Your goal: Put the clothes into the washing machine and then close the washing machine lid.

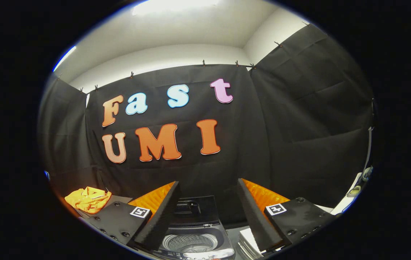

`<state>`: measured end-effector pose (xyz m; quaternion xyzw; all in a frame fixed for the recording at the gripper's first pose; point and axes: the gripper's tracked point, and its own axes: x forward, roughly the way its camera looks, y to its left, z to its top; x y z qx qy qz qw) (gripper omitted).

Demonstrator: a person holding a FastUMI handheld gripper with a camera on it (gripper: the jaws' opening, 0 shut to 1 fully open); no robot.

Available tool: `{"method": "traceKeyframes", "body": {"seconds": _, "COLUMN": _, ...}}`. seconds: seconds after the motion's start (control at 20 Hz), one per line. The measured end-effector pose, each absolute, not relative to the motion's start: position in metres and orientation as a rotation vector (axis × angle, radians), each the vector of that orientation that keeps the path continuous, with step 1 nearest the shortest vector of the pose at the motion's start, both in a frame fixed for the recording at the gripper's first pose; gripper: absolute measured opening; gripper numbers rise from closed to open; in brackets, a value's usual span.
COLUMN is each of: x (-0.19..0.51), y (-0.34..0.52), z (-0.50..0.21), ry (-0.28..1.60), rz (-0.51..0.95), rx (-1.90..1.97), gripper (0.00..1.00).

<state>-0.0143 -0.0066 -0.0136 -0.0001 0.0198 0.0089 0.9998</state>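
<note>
- Hand-held gripper (205, 213) spread wide, nothing between the two fingers; dark ribbed pads facing each other, orange backing behind each.
- Square black-and-white marker on each finger mount, left (140, 212) and right (276, 209).
- Washing machine (194, 234) just ahead of and below the fingers, seen through the gap between them.
- Lid (194, 209) raised, standing upright at the back of the machine, dark and flat.
- Drum (190, 243) exposed: round perforated metal tub, pale grey; cannot tell whether anything lies inside.
- Light-coloured control strip along the machine's near rim, partly cut off at the bottom.
- Orange clothes (88, 198) crumpled in a heap to the left, beyond the left finger, well apart from the machine.
- Heap resting on a pale flat surface (120, 198); its kind hard to tell.
- Stack of white flat things (248, 242) just right of the machine, partly hidden by the right finger; too blurred to identify.
- Black cloth wall (299, 126) behind everything, pinned along its top with small clips; white wall and ceiling above.
</note>
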Motion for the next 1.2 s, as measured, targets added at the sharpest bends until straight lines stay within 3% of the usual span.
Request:
{"method": "traceKeyframes", "body": {"seconds": 0.35, "x": -0.003, "y": -0.01, "z": -0.013, "ry": 0.037, "rz": 0.053, "rx": 0.006, "gripper": 1.0}}
{"method": "traceKeyframes", "body": {"seconds": 0.7, "x": 0.007, "y": 0.042, "z": -0.017, "ry": 0.043, "rz": 0.072, "rx": -0.005, "gripper": 1.0}}
{"method": "traceKeyframes", "body": {"seconds": 1.2, "x": 0.015, "y": 0.3, "z": -0.054, "ry": 0.084, "rz": 0.27, "rx": 0.006, "gripper": 0.98}}
